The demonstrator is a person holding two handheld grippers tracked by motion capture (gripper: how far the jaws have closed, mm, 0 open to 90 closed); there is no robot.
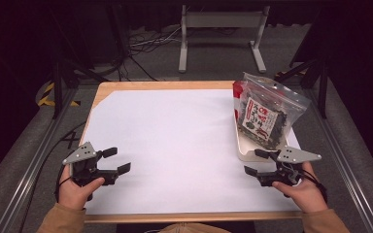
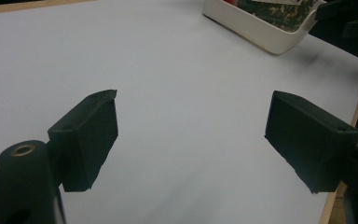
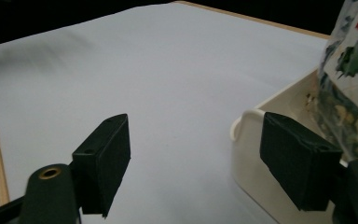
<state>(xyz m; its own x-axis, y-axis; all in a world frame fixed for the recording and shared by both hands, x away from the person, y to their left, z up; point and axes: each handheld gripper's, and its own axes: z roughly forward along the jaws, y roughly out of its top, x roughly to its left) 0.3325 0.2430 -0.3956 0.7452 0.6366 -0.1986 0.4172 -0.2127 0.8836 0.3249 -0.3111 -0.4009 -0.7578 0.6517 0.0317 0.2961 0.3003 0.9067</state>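
Observation:
A clear zip bag of dark dried food with a red and white label (image 1: 264, 114) stands in a white tray (image 1: 243, 151) at the table's right side. My right gripper (image 1: 253, 162) is open just in front of the tray's near corner, one jaw beside the tray rim (image 3: 242, 119); the bag (image 3: 349, 79) rises at the right of the right gripper view. My left gripper (image 1: 117, 160) is open at the front left, over the bare white sheet, with nothing between its jaws. The left gripper view has the tray (image 2: 261, 32) far off at top right.
A white sheet (image 1: 175, 141) covers most of the wooden table (image 1: 126, 86). Metal rails run along both sides of the table. A white stand (image 1: 221, 29) and cables lie on the floor beyond the far edge.

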